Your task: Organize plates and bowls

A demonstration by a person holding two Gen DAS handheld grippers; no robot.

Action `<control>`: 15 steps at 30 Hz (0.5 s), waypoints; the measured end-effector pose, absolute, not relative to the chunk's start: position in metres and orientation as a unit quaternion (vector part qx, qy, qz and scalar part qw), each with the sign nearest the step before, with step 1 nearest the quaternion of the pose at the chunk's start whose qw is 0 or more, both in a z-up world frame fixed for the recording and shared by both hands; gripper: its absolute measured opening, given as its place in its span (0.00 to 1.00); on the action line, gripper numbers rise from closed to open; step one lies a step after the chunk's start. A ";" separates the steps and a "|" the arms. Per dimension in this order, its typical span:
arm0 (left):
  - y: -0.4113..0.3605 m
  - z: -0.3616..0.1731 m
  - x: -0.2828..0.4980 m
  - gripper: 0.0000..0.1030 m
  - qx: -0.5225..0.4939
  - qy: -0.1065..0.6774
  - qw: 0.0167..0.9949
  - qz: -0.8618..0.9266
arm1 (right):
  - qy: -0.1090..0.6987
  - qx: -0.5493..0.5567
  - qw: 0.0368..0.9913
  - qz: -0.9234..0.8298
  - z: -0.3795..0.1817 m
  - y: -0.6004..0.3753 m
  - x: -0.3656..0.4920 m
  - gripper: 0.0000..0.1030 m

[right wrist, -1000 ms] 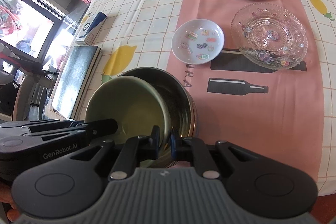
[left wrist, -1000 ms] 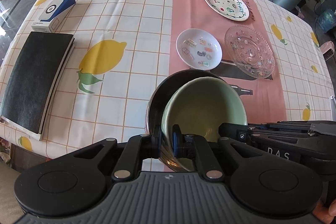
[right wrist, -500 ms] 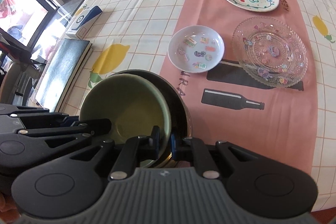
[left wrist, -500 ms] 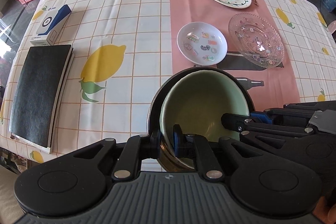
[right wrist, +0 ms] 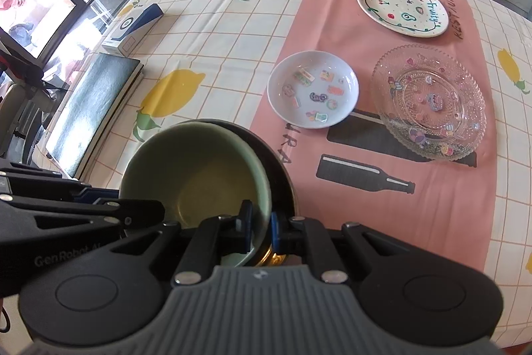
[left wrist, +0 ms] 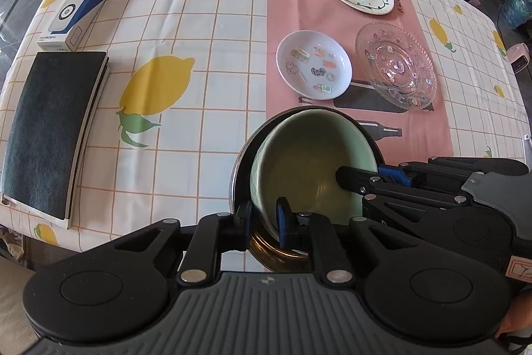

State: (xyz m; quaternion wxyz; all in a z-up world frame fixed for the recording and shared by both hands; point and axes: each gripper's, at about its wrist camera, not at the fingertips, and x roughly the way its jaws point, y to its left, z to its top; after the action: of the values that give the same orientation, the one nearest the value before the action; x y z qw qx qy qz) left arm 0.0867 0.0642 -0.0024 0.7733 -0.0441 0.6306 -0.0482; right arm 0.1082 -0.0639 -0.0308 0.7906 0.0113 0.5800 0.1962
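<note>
Ceramic, by its glazed sheen, the pale green bowl [left wrist: 309,168] sits nested inside a larger dark bowl [left wrist: 241,168] with a brassy underside, near the front edge of the lemon-print tablecloth [left wrist: 199,55]. Judged from its look, the green bowl is rigid, moderately heavy, smooth enough to slip between hard pads, and liable to chip if dropped against the dark bowl; its thin upright rim is the natural place to take hold, one finger inside and one outside.

Both grippers straddle that rim. The left gripper [left wrist: 264,215] has its jaws opening: the rim of the green bowl, and apparently that of the dark bowl, lies between the fingers, but a gap shows on each side and the pads no longer press on it. The right gripper [right wrist: 259,230] stands narrow, pinched on the green bowl's rim at its near right side, one finger inside the bowl and the other in the slot between the two bowls. In the left wrist view the right gripper reaches in from the right, over the green bowl's rim.

Farther out on the pink runner [right wrist: 432,222] lie a small white dish [right wrist: 312,88] with stickers, a clear glass plate [right wrist: 429,102] just beside it, and a painted white plate [right wrist: 402,7] beyond. A black notebook [left wrist: 50,128] and a blue-and-white box [left wrist: 71,17] rest well apart at the left.
</note>
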 end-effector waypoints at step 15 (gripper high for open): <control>0.097 0.034 0.083 0.29 -0.099 0.572 0.813 -0.050 | 0.573 -0.026 0.795 0.198 -0.031 -0.049 0.111 0.08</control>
State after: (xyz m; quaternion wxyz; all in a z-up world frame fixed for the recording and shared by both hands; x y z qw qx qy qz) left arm 0.0832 0.0967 0.0338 0.8129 -0.0989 0.5718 -0.0497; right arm 0.1106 -0.0493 -0.0315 0.7947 -0.0257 0.5731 0.1981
